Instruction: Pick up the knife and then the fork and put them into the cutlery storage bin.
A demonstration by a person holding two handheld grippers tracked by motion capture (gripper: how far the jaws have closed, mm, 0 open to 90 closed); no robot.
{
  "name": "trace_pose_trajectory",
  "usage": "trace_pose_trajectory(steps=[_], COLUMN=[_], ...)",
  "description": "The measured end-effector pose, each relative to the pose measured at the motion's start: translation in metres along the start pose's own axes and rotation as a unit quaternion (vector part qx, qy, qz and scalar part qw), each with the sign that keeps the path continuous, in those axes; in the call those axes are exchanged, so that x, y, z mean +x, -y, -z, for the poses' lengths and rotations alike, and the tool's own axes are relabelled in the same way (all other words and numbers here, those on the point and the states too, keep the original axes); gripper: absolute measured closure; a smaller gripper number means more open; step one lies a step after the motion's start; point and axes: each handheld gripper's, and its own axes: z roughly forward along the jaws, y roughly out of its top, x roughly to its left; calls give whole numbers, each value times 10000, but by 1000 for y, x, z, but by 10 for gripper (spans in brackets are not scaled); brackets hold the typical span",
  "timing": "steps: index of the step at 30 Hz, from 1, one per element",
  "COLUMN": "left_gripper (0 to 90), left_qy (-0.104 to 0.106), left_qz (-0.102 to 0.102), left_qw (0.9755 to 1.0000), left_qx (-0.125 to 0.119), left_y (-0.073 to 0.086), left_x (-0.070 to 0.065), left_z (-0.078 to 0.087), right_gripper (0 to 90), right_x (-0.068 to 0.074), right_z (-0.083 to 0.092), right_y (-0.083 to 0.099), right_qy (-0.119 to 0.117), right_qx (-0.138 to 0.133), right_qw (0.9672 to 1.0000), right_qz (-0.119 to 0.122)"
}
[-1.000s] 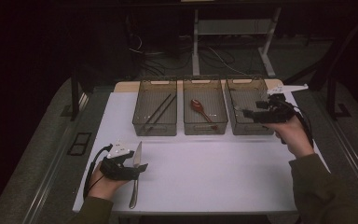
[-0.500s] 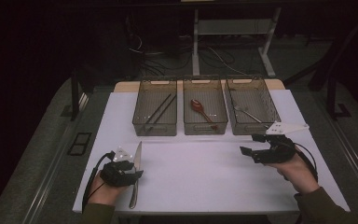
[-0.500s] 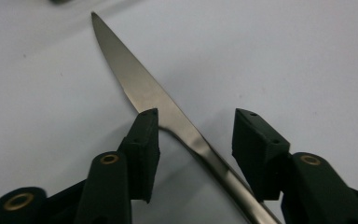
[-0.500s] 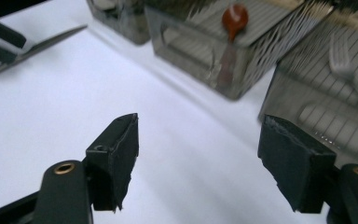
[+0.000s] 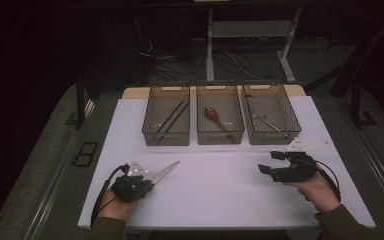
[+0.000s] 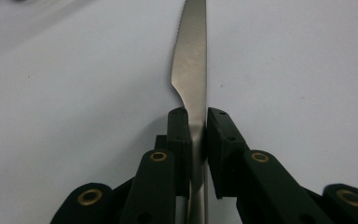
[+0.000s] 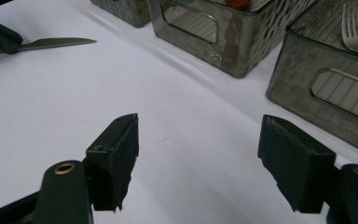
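On the white table (image 5: pixel 220 190) in a dark room, left gripper (image 6: pixel 196 128) has just closed on the knife (image 6: pixel 191 70); right gripper (image 7: pixel 198 154) gapes wide.

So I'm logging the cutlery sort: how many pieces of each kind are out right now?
Knife: 1
Chopsticks: 2
Spoon: 1
Fork: 1
Total: 5

Silver knife (image 6: pixel 190 70), flat on table

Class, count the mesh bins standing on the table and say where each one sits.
3, in a row along the table's far edge: left bin with chopsticks, middle bin with a red spoon, right bin with a fork.
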Motion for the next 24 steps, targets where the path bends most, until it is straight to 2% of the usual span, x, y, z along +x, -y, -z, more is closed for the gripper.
trace_pose_trajectory(steps=[2,4,5,8,10,12,16,19,24], left_gripper=[772,657,653,663,666,698,783,793,795], left_qy=[53,147,144,203,220,194,294,310,351], left_qz=[-54,-127,-128,-105,-166,-283,-309,-390,-416], left_qw=[10000,9998,9998,9997,9996,9994,9991,9988,9984], left_qx=[-25,34,25,-53,-47,-2,-39,-15,-130], left_y=[1,4,6,13,15,14,14,13,12], left_x=[1,1,2,6,7,6,8,8,8], left_z=[1,5,6,10,10,9,8,8,8], right_gripper=[292,293,293,293,293,294,295,294,291], right_x=[0,2,2,2,2,2,0,-1,0], right_z=[-1,-1,-1,-2,-3,-3,-3,-4,-7], right_y=[0,0,0,1,2,3,5,6,7], right_qy=[-10,-24,-25,-50,-64,-72,-105,-160,-291], right_qx=[-3,-8,-1,5,-7,-13,-31,-8,41], right_qw=[10000,10000,10000,10000,10000,10000,9999,9998,9995], right_qz=[14,14,28,30,52,14,-67,-103,-116])
